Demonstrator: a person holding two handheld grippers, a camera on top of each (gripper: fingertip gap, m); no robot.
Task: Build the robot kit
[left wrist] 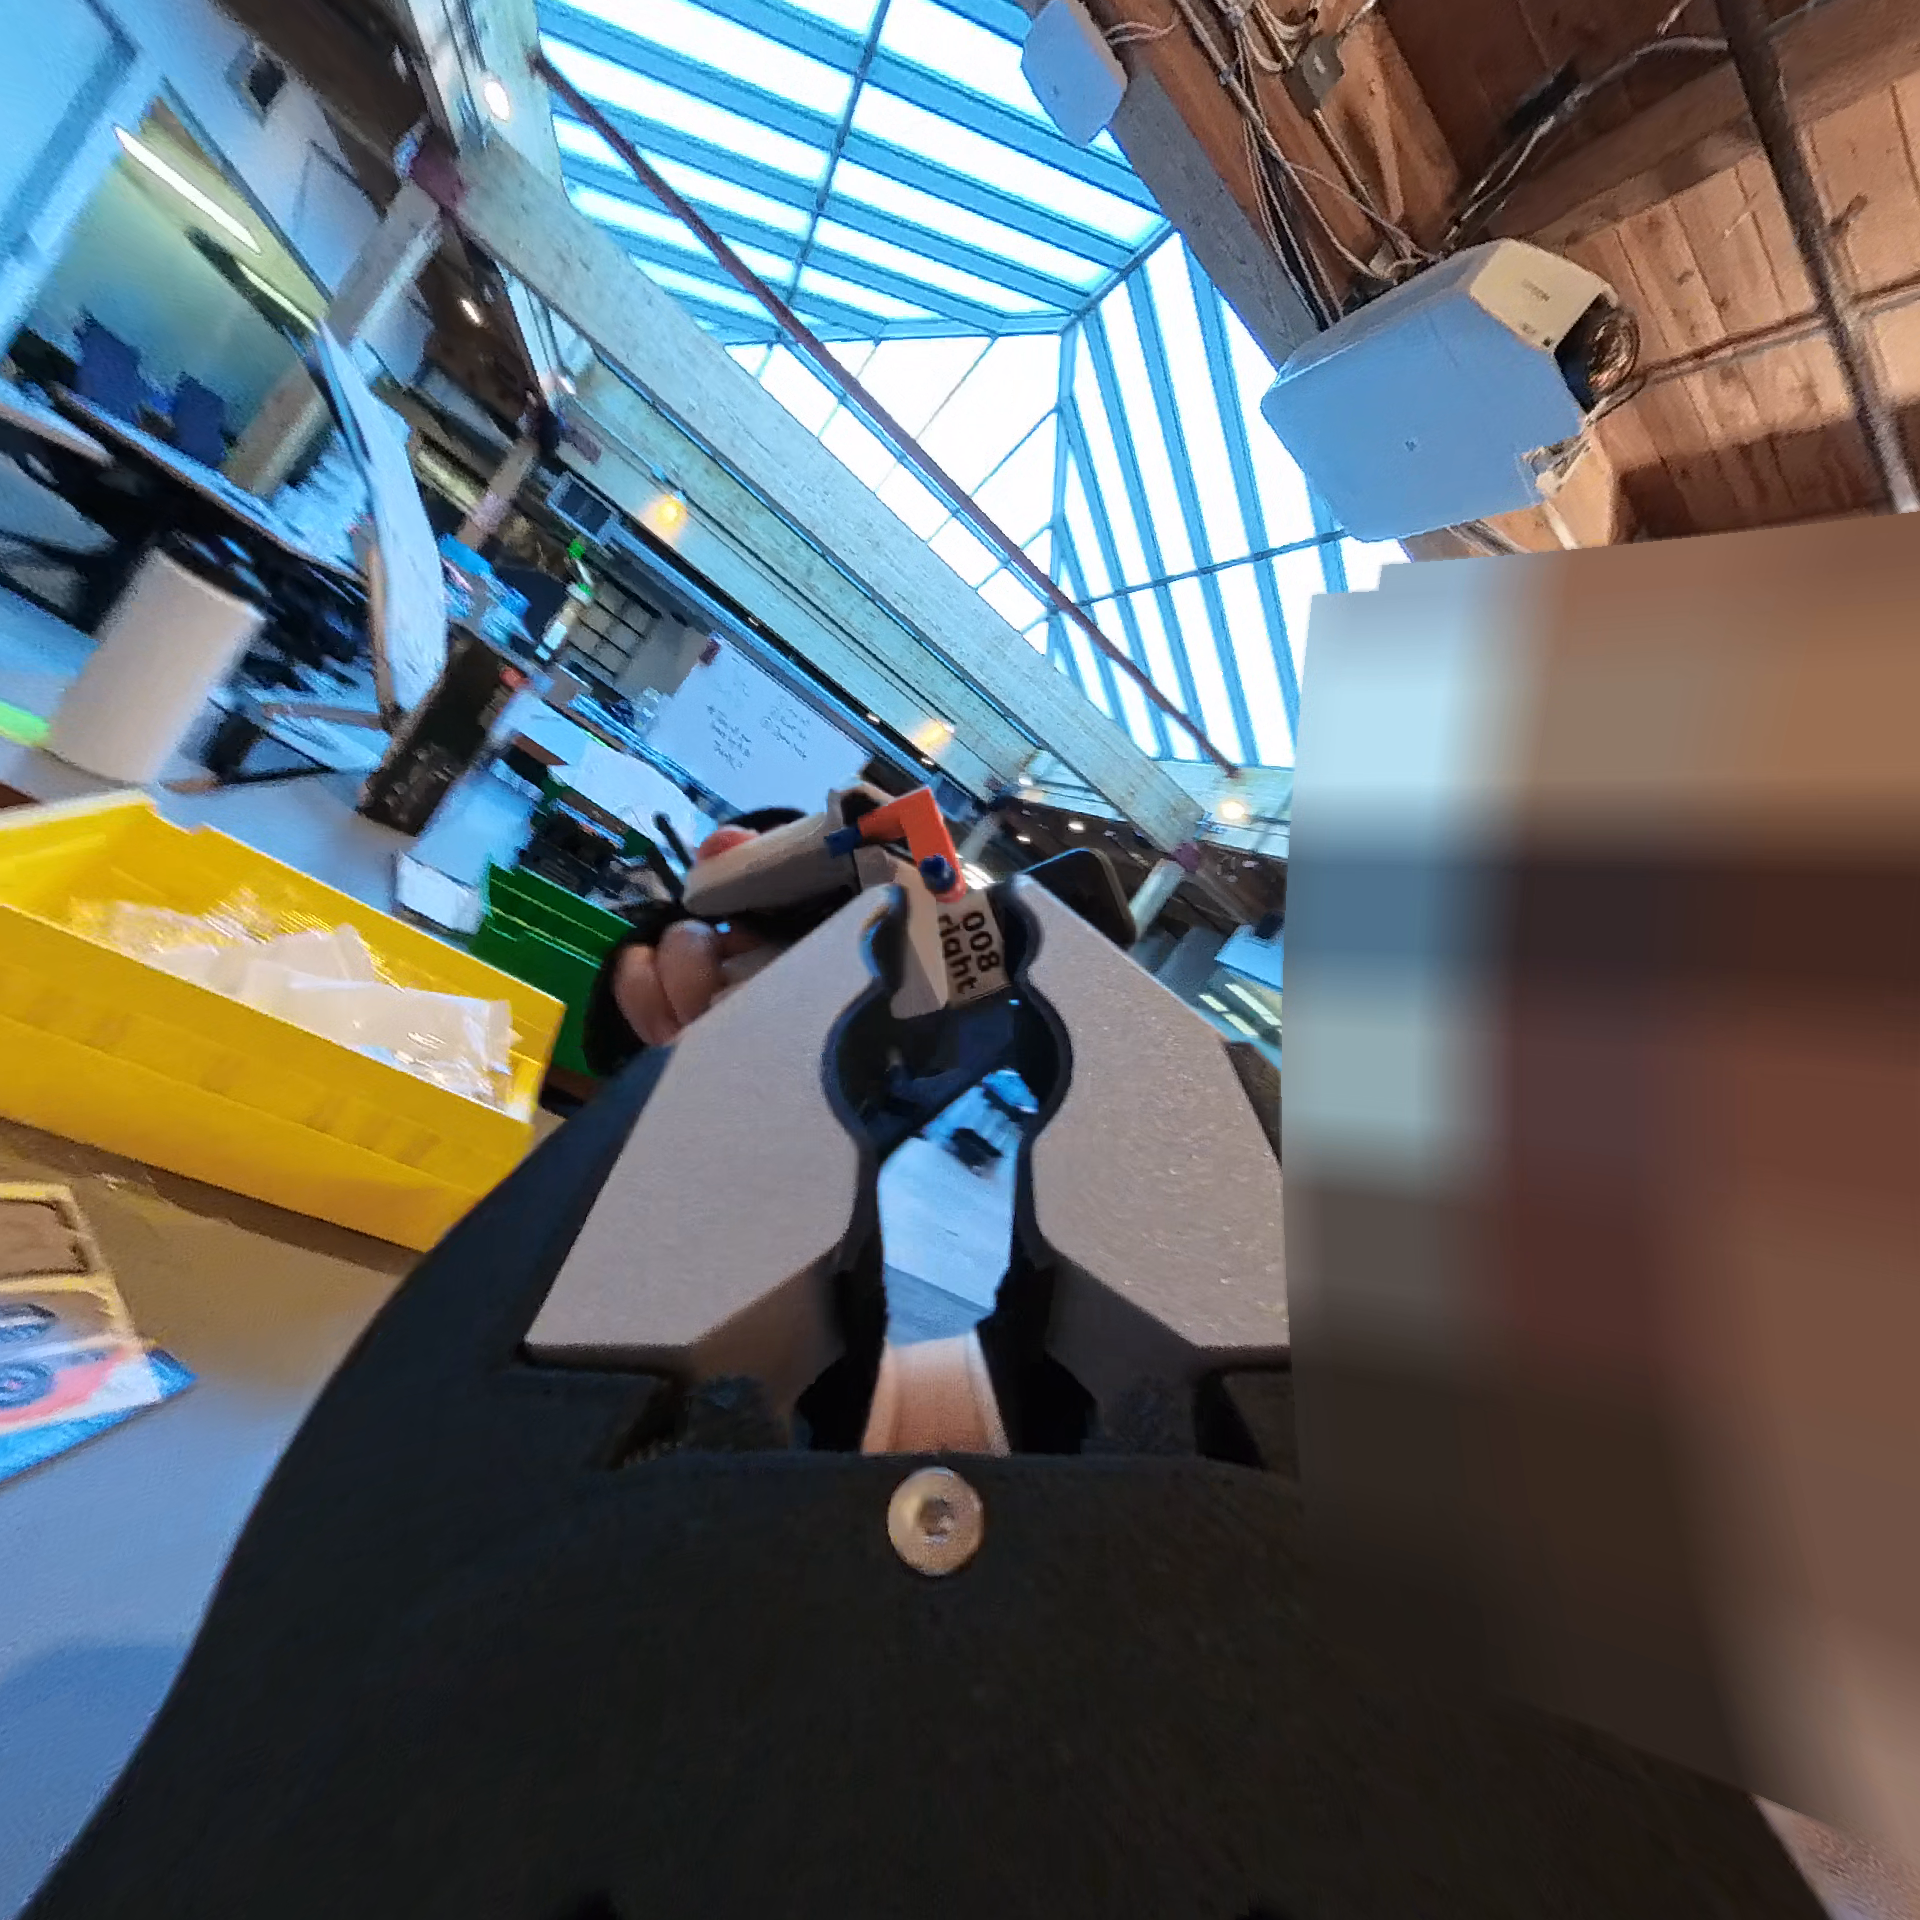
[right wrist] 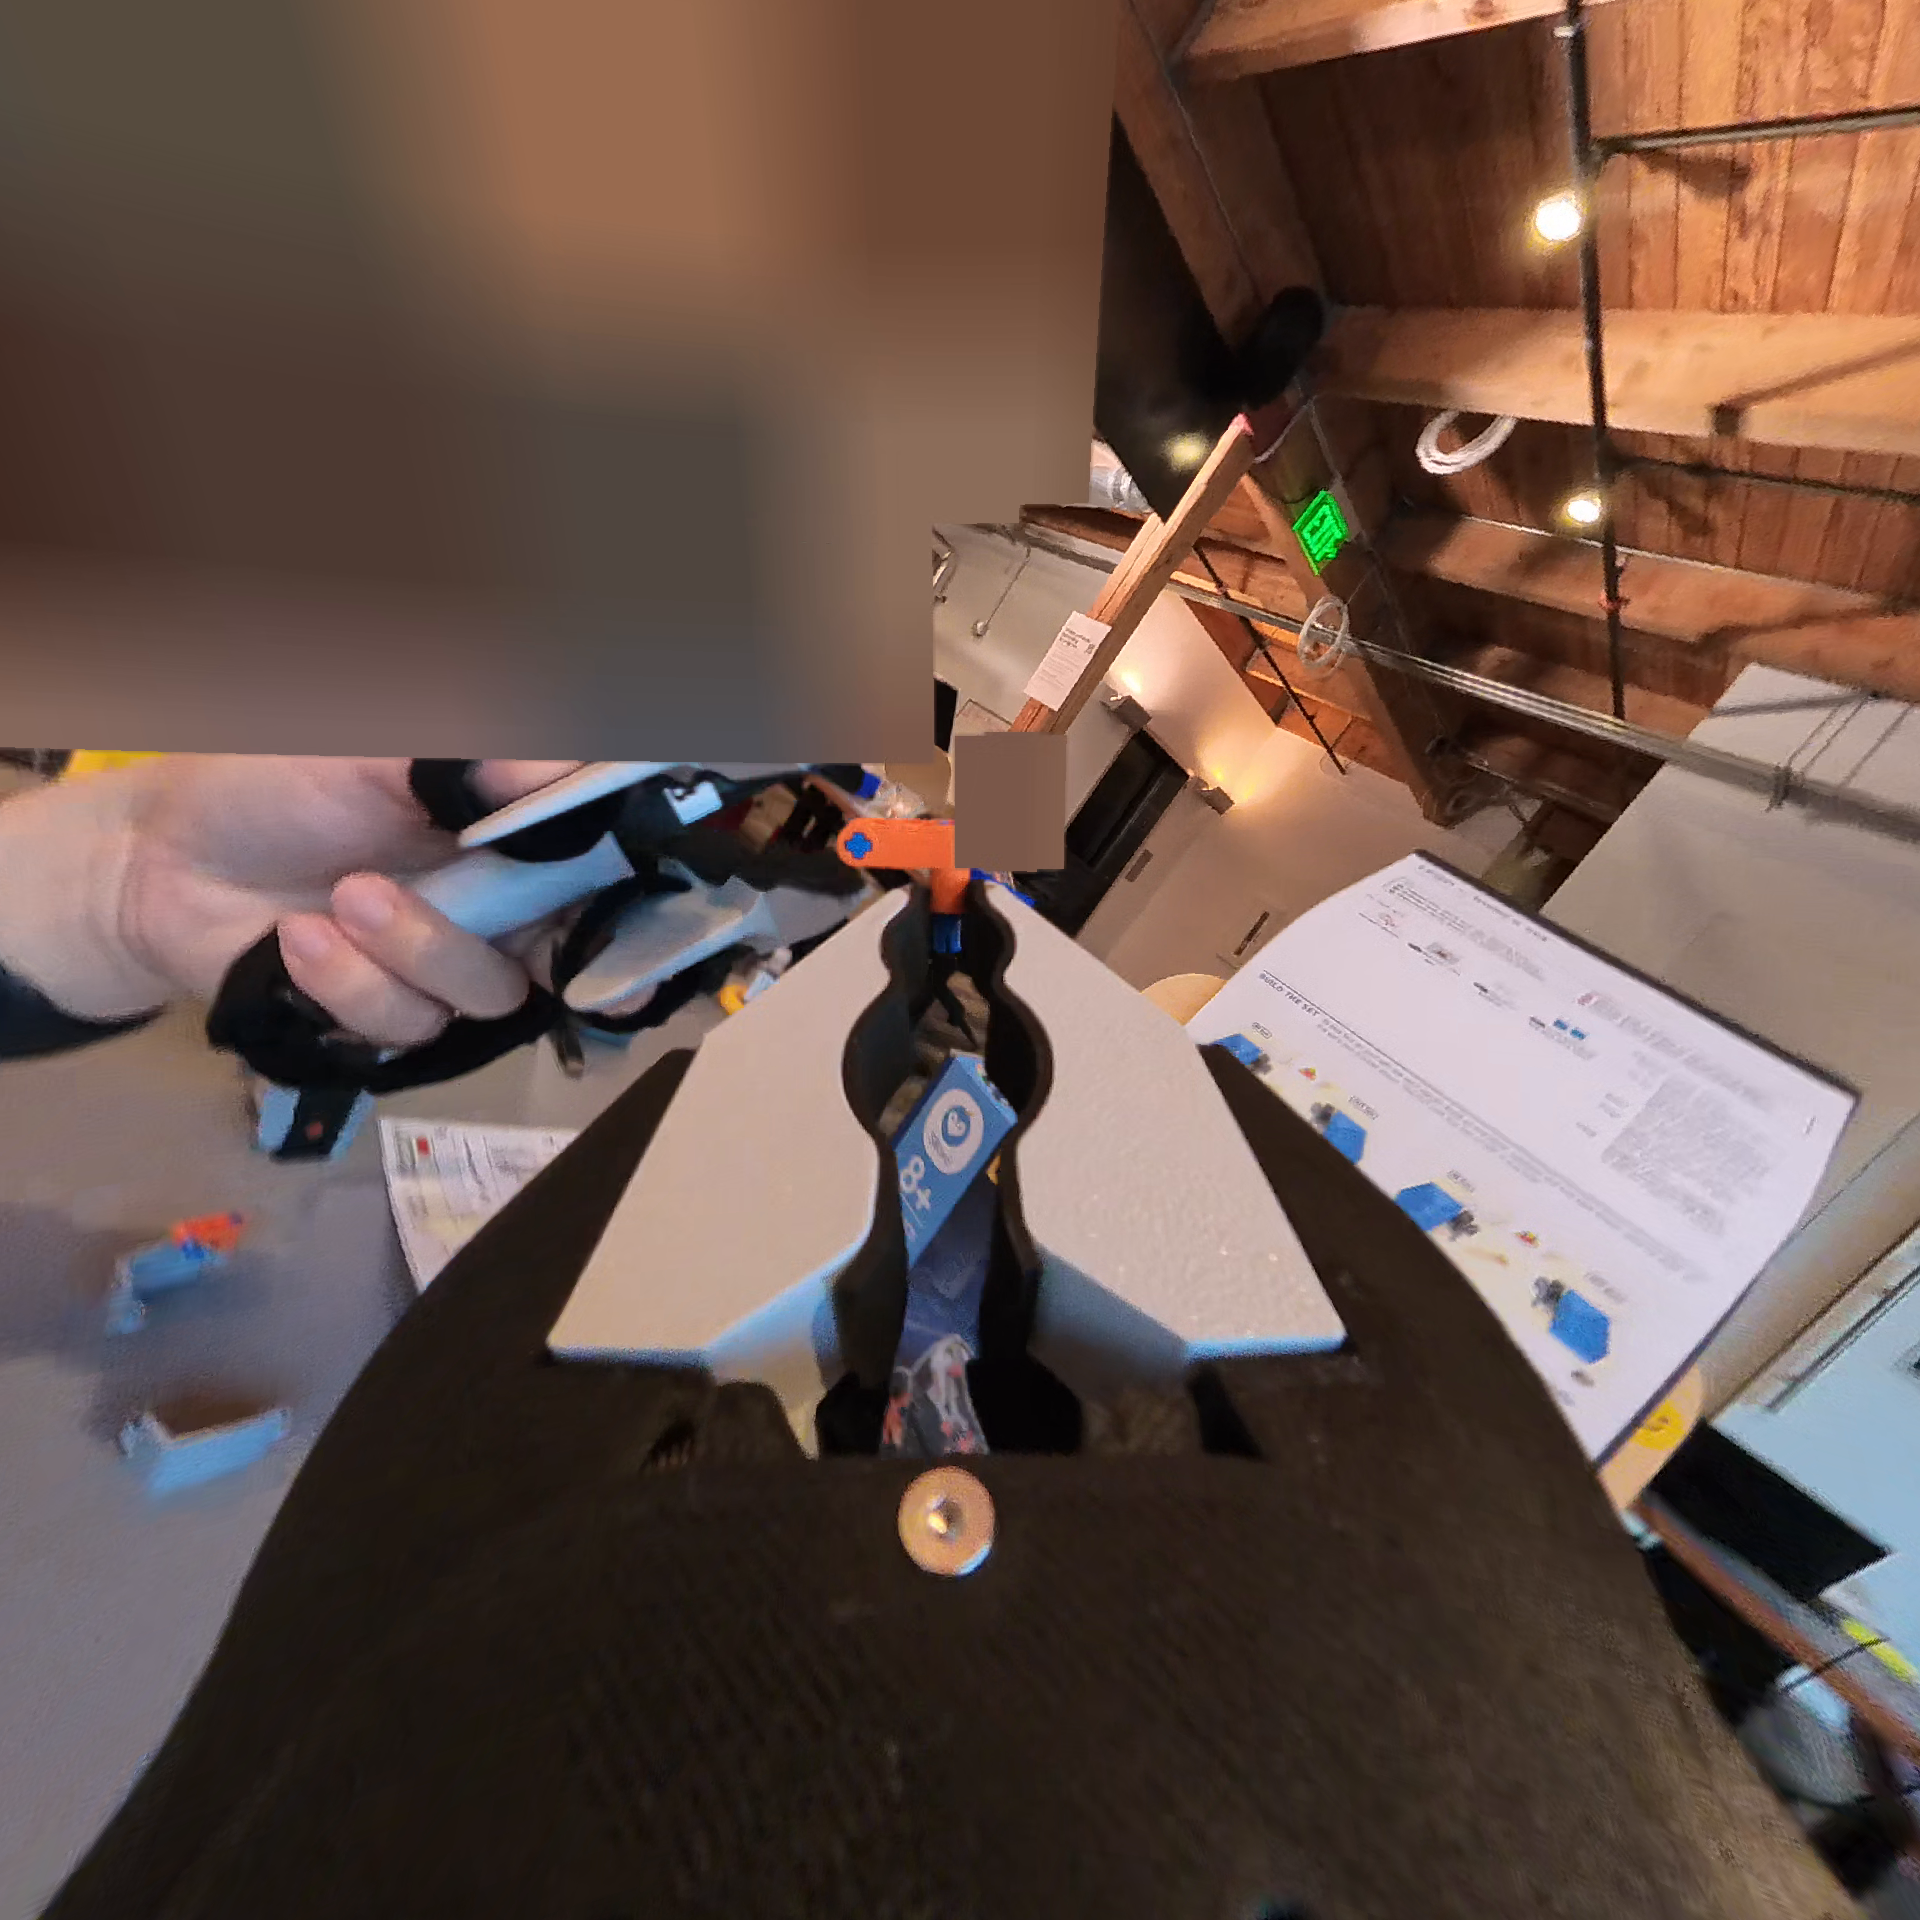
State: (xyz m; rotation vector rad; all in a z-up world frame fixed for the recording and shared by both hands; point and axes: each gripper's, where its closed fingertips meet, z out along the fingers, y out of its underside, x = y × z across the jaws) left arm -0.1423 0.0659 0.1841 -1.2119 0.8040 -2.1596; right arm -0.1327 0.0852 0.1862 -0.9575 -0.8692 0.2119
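Grey fingers of the right gripper (right wrist: pixel 951 909) fill the lower middle of the right wrist view, drawn nearly together, and at their very tips, just above frame centre, they pinch a small orange piece (right wrist: pixel 899 844) with blue pins in it, lifted well clear of the table (right wrist: pixel 104 1558). We judge that grip to be thin: only the lower end of the piece sits between the tips and its orange bar juts out to the left, so a slight twist could swing it round or let it slip. The left gripper (left wrist: pixel 948 894), carried by a hand (right wrist: pixel 208 894) at the left edge, points at the same piece from close by. Its jaws stand narrowly apart in its own view, yet we cannot tell whether they close on anything, as the tips are blurred against the other tool behind them. With both tools this near, a nudge from either could knock the piece loose or push a pin out. Below, through the right fingers, lies a blue box (right wrist: pixel 951 1132), with a printed instruction sheet (right wrist: pixel 1507 1143) at right and loose blue parts (right wrist: pixel 171 1262) at lower left. A dropped piece might get lost among them. A yellow bin (left wrist: pixel 208 1049) of clear bags (left wrist: pixel 343 987) sits at the left of the left wrist view.
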